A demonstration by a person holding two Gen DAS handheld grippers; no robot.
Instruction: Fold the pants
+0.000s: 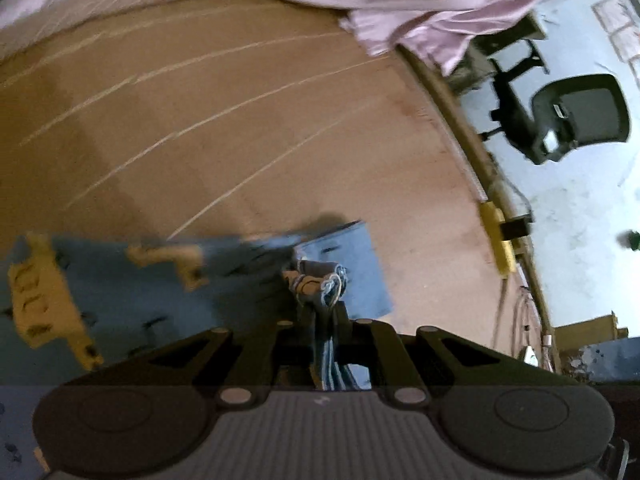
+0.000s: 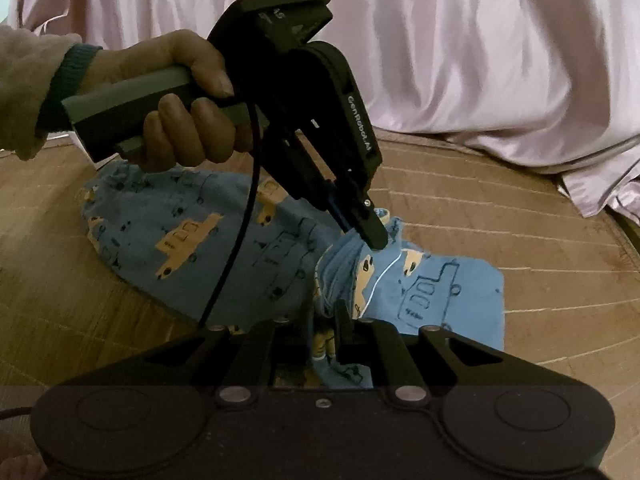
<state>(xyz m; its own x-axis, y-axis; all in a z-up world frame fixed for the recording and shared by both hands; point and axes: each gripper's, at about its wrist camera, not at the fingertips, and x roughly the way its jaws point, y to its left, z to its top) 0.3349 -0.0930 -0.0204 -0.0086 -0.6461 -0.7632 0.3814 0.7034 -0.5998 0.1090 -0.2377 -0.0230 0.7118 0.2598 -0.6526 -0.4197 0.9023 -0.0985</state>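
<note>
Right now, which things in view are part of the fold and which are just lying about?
Part of the job:
blue pants
left tongs, shut on the pants
right tongs, shut on the pants
wooden table

Lying about:
pink cloth
office chair
yellow brush

**Blue pants, tan surface, pink cloth**

The pants (image 2: 192,240) are mid-blue, printed with yellow-ochre trucks and dark outline vehicles. The counter (image 1: 240,120) beneath is tan-brown, crossed by thin pale lines. Behind it hangs glossy pale pink fabric (image 2: 440,48). Both tongs, left (image 2: 370,236) and right (image 2: 326,340), are black; the handle is grey.
</note>
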